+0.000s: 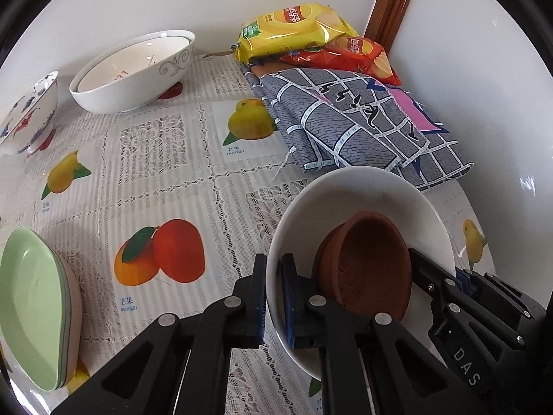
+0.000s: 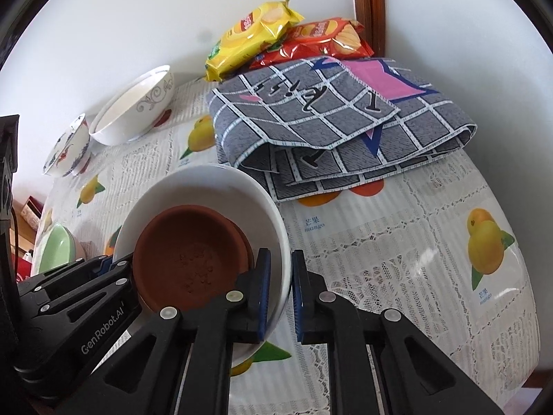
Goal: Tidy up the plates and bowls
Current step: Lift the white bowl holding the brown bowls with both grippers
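Observation:
A white bowl (image 1: 363, 190) (image 2: 207, 186) holds a smaller brown clay bowl (image 1: 369, 263) (image 2: 190, 249) that leans inside it. My left gripper (image 1: 273, 276) is shut on the white bowl's left rim, one finger outside the wall and one inside. My right gripper (image 2: 280, 269) is shut on the opposite rim in the same way. Each gripper also shows in the other's view: the right gripper (image 1: 446, 271) at the far rim, the left gripper (image 2: 114, 263) at the bowl's left. Whether the bowl rests on the tablecloth or hangs above it I cannot tell.
A large white scroll-patterned bowl (image 1: 138, 69) with another nested inside stands at the back left, beside a blue-and-red painted bowl (image 1: 31, 110). Stacked green plates (image 1: 34, 311) lie near left. A folded grey checked cloth (image 1: 363, 121) and two chip bags (image 1: 297, 27) fill the back right corner.

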`<action>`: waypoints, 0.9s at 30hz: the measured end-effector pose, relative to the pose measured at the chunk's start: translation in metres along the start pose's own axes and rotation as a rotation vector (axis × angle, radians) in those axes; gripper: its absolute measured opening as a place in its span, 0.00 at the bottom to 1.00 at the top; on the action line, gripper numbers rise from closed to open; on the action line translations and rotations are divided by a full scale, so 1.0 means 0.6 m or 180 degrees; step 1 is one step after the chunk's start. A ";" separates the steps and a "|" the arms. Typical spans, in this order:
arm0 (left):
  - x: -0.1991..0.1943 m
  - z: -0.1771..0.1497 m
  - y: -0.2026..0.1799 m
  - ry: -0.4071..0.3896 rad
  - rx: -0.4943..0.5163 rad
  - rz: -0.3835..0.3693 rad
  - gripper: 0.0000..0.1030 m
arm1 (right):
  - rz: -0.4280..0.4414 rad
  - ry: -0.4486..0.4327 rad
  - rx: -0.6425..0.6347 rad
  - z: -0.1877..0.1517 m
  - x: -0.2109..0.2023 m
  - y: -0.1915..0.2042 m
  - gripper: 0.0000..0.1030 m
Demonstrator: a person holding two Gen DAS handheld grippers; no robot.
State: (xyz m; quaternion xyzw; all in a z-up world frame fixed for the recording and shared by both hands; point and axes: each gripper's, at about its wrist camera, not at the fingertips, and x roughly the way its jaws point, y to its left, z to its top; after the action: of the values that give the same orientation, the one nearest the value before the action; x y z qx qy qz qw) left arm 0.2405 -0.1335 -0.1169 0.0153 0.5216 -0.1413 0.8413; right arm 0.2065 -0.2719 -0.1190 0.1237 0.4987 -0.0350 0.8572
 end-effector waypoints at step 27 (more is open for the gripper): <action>-0.117 -0.017 0.034 -0.0273 -0.0084 -0.0002 0.08 | 0.0064 -0.0309 -0.0033 -0.009 -0.113 0.058 0.11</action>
State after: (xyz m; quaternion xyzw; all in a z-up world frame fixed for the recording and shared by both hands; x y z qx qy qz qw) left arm 0.2078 -0.0964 -0.0621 -0.0020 0.4868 -0.1351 0.8630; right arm 0.1743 -0.2414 -0.0566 0.1224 0.4555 -0.0297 0.8813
